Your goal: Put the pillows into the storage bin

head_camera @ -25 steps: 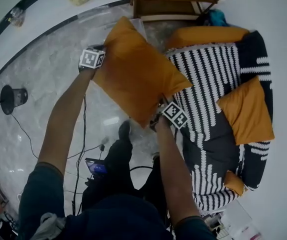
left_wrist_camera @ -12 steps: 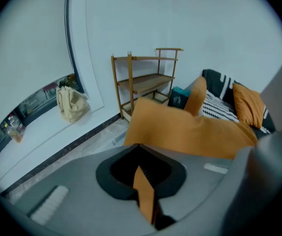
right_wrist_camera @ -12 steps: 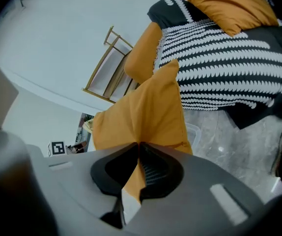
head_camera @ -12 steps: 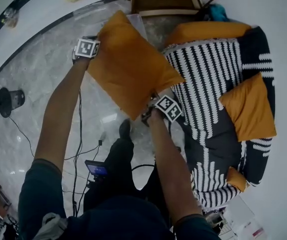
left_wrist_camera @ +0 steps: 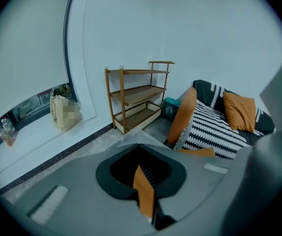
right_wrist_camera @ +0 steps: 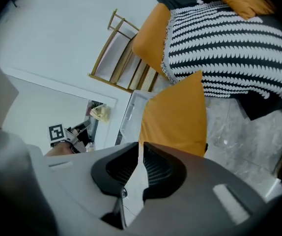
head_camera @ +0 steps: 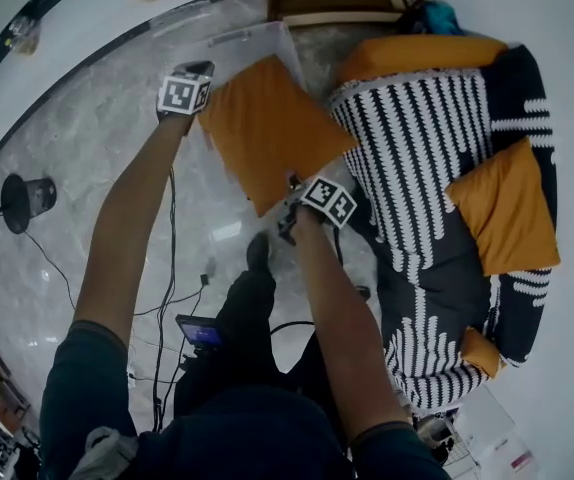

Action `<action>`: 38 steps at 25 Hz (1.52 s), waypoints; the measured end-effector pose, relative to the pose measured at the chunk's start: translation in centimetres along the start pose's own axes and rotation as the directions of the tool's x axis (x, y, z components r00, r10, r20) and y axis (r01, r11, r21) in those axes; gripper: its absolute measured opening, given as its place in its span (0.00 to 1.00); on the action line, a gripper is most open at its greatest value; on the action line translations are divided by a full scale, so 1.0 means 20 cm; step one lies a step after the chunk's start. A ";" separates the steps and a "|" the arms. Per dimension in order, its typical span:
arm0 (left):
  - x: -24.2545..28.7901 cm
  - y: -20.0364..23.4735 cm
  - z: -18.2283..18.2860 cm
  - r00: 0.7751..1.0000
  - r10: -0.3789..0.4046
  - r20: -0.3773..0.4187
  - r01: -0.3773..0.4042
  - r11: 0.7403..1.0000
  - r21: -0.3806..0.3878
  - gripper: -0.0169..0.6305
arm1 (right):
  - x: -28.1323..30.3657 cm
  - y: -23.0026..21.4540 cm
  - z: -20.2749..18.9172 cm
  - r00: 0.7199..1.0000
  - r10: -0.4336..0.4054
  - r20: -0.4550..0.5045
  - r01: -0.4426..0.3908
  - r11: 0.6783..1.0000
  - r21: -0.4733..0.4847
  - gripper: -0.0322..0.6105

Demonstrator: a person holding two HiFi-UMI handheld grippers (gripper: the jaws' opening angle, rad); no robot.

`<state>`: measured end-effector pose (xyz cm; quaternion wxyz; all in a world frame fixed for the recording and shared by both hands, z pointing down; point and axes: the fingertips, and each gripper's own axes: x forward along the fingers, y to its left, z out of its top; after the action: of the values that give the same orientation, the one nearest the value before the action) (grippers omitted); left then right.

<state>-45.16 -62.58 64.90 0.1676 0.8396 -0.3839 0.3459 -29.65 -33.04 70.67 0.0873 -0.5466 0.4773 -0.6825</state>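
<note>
Grey marble floor (head_camera: 97, 168), white wall (left_wrist_camera: 190, 28), wooden shelf (left_wrist_camera: 138, 95) against it; sofa (head_camera: 512, 93) at right under a striped throw (head_camera: 417, 148).

Item in hand: pillow (head_camera: 272, 128), orange, square, held off the floor and stretched between both grippers. Long diagonal running from the far-left corner to the near-right corner.

- Far-left corner: pinched by the left gripper (head_camera: 207, 90), jaws shut on it, a fold of orange fabric caught between the pads.
- Near-right corner: pinched by the right gripper (head_camera: 292, 190), jaws likewise clamped tight. A pale strip of the cover between the pads, the orange body fanning out beyond.

Container: bin (head_camera: 242, 40), clear plastic, on the floor just in front of the shelf.
- Position: beyond the pillow from the person, ahead of and below both grippers, its near part covered by the pillow in the head view.
- Reach: left gripper just beside its rim, right gripper farther back on the sofa side.
- Contents: mostly hidden, not made out.

Remaining stock: spare pillows (head_camera: 502, 203) on the sofa, all orange — one upright at the end nearest the shelf, one lying on the throw, a small one at the near end.

Next move, by judgement: forward and down, far corner leading. Probably some tilting or folding needed to clear the bin's mouth — a snag on the rim likely otherwise.
</note>
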 end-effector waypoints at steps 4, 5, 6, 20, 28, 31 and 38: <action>-0.05 -0.16 -0.09 0.999 -0.048 -0.011 0.047 0.998 -0.031 0.03 | -0.15 -0.09 0.02 0.999 -0.039 0.013 0.040 0.998 -0.048 0.07; -0.06 -0.21 -0.10 0.998 -0.062 -0.012 0.061 0.997 -0.037 0.03 | -0.19 -0.11 0.04 0.999 -0.047 0.022 0.049 0.997 -0.055 0.08; -0.07 -0.26 -0.10 0.997 -0.077 -0.011 0.077 0.996 -0.042 0.03 | -0.23 -0.13 0.05 0.998 -0.056 0.033 0.058 0.996 -0.062 0.08; -0.26 -1.52 0.43 0.919 -0.385 0.083 0.386 0.923 0.015 0.03 | -1.44 -0.53 0.63 0.925 -0.106 0.365 0.121 0.992 -0.019 0.12; -0.33 -2.40 0.77 0.819 -0.566 0.099 0.560 0.825 0.079 0.06 | -2.36 -0.85 1.00 0.802 -0.179 0.570 0.238 0.971 -0.030 0.22; -0.33 -2.72 0.83 0.786 -0.611 0.091 0.604 0.791 0.095 0.07 | -2.65 -0.99 1.12 0.754 -0.194 0.628 0.264 0.964 -0.020 0.24; -0.17 -3.43 0.93 0.734 -0.674 0.079 0.656 0.735 0.170 0.14 | -3.11 -1.34 1.44 0.695 -0.203 0.690 0.339 0.939 -0.065 0.32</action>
<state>13.75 -26.47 48.31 0.1988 0.9518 -0.0449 0.2293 29.07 5.00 47.86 0.1002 -0.8261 0.3887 -0.3956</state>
